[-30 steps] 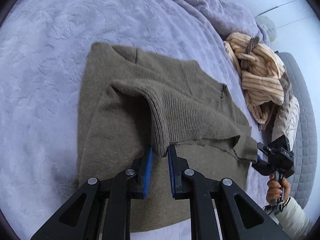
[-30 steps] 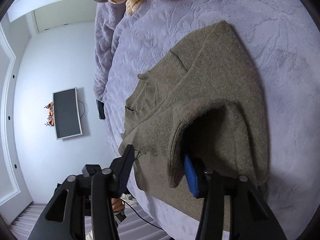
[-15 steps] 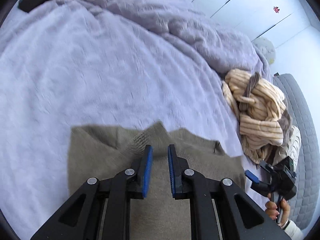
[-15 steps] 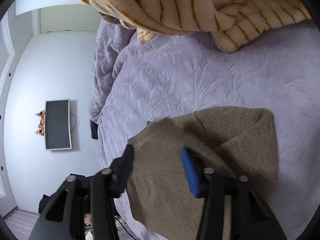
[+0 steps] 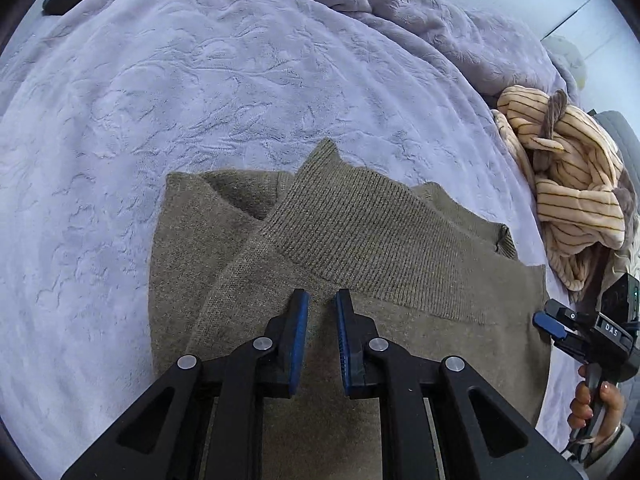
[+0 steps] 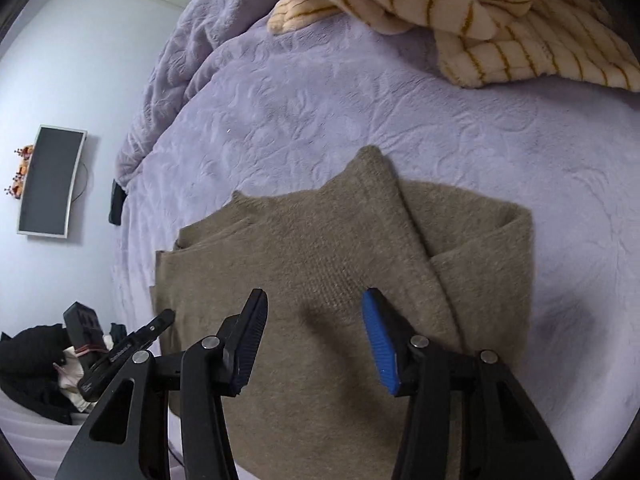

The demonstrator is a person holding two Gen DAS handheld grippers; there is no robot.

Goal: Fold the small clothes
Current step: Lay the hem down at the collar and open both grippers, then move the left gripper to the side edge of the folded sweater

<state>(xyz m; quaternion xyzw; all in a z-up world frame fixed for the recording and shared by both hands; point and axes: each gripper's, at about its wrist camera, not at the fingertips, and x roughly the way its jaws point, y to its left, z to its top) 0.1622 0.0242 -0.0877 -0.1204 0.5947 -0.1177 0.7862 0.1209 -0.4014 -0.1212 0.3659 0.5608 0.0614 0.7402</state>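
The brown sweater point(image 5: 360, 280) lies on the purple bed cover point(image 5: 200, 100), already folded over itself, with its ribbed hem laid across the body and one corner poking up past the far edge. I judge the fold mostly done; smoothing and perhaps one more fold remain. The left gripper point(image 5: 320, 320) has its jaws a narrow gap apart, holding nothing; the right gripper point(image 6: 316, 320) is spread wide, released. Beyond the sweater sits a striped cream garment point(image 5: 568, 184), clear of the work.
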